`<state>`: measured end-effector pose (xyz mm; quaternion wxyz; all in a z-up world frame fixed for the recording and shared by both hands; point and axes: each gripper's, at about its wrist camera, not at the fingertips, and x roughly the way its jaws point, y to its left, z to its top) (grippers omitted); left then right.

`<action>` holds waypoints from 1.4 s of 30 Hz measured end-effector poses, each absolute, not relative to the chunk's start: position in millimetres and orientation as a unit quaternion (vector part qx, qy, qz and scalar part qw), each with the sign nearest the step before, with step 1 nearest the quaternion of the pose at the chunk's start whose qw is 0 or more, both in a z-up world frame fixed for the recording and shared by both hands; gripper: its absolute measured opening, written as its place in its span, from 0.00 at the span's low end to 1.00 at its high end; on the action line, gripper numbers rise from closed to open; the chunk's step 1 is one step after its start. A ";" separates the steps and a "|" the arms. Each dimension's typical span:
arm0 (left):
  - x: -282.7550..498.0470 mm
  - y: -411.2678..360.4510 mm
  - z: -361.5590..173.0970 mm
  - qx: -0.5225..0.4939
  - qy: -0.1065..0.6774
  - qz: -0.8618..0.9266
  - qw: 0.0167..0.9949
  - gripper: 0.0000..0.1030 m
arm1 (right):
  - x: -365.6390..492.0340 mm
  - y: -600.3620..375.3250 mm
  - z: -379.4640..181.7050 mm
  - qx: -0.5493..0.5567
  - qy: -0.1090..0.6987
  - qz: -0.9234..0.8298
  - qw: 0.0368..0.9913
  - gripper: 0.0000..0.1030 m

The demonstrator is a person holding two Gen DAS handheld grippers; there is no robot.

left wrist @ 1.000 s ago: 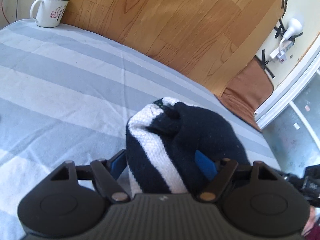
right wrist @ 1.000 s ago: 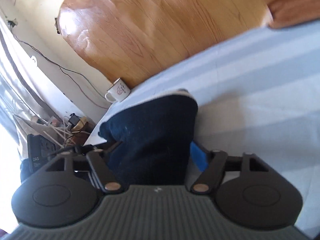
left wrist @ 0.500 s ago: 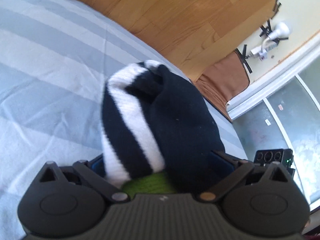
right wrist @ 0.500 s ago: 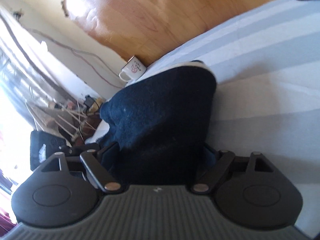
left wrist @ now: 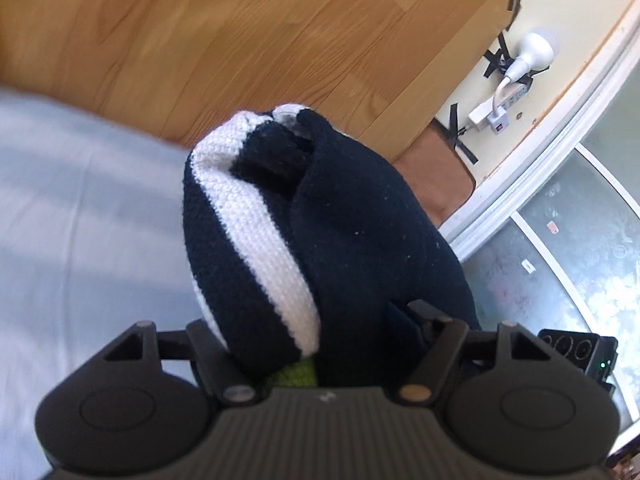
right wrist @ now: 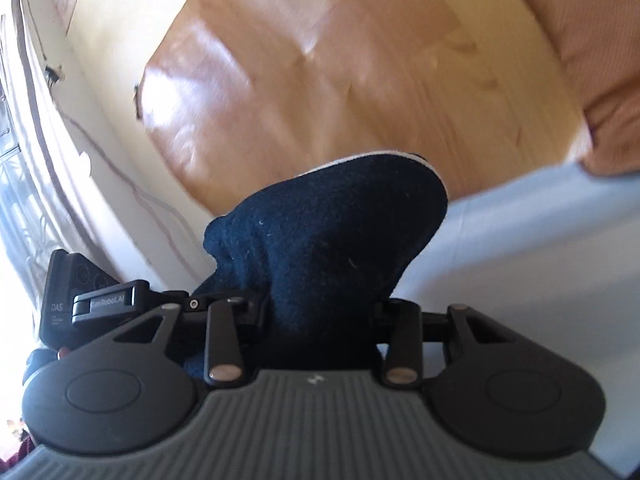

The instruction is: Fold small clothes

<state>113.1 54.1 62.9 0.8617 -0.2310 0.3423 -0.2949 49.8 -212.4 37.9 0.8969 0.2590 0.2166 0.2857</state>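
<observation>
A dark navy knit garment with white stripes (left wrist: 320, 236) and a bit of green at its base is bunched between my left gripper's (left wrist: 316, 344) jaws, which are shut on it. It is held up above the pale blue striped bed sheet (left wrist: 80, 220). In the right wrist view the same navy garment (right wrist: 328, 240) fills the jaws of my right gripper (right wrist: 320, 320), which is shut on it too. The fingertips of both grippers are hidden by the cloth.
A wooden headboard (left wrist: 240, 40) stands behind the bed. A brown cushion (left wrist: 440, 176) lies at the far corner, also in the right wrist view (right wrist: 592, 60). A white lamp and power strip (left wrist: 516, 76) hang on the wall. The other gripper's body (right wrist: 92, 304) is at the left.
Both grippers have lifted and tilted upward with the garment. The bed sheet takes less of each view, the headboard more. The mug has left both views.
</observation>
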 end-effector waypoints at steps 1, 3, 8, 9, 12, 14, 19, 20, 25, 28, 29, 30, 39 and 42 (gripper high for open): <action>126.4 45.7 63.8 -0.228 0.339 -0.294 0.864 0.67 | 62.6 -216.6 36.8 0.257 0.213 0.278 0.901 0.43; 151.8 31.7 60.1 -0.226 0.341 -0.291 0.865 0.67 | 87.3 -228.1 29.5 0.256 0.217 0.264 0.904 0.43; 204.5 7.0 23.1 -0.217 0.375 -0.261 0.863 0.67 | 136.9 -238.3 -10.9 0.246 0.265 0.218 0.907 0.45; 211.7 2.1 12.5 -0.211 0.387 -0.248 0.863 0.69 | 142.7 -236.7 -19.0 0.242 0.283 0.197 0.907 0.50; 208.3 -5.1 -2.5 -0.187 0.360 -0.237 0.883 0.81 | 147.6 -237.9 -17.0 0.241 0.287 0.194 0.906 0.60; 202.7 -10.7 1.9 -0.166 0.353 -0.226 0.892 0.82 | 148.7 -238.2 -16.5 0.237 0.292 0.189 0.907 0.66; 170.4 -15.3 23.4 -0.146 0.340 -0.170 0.913 0.80 | 120.5 -240.2 -5.9 0.217 0.276 0.140 0.926 0.77; 159.9 -14.9 29.1 -0.140 0.332 -0.156 0.920 0.81 | 111.5 -241.1 -0.5 0.211 0.271 0.130 0.930 0.77; 98.7 -10.7 44.4 -0.103 0.300 -0.107 0.942 0.86 | 45.1 -248.0 5.0 0.213 0.261 0.111 0.935 0.84; 66.1 -19.8 42.7 -0.068 0.295 -0.072 0.950 0.91 | 8.4 -243.1 0.9 0.195 0.284 0.091 0.934 0.84; 56.0 -22.5 39.9 -0.058 0.297 -0.067 0.951 0.91 | -2.9 -241.6 -0.3 0.191 0.288 0.087 0.934 0.84; 45.7 -23.1 37.0 -0.051 0.299 -0.064 0.951 0.91 | -13.2 -239.8 -0.7 0.188 0.289 0.082 0.935 0.84; -20.4 -32.0 23.1 -0.039 0.305 -0.040 0.951 0.92 | -59.8 -221.5 0.9 0.174 0.282 0.051 0.942 0.85; -34.4 -35.0 17.5 -0.031 0.306 -0.036 0.951 0.94 | -72.2 -218.1 -1.5 0.171 0.277 0.043 0.945 0.86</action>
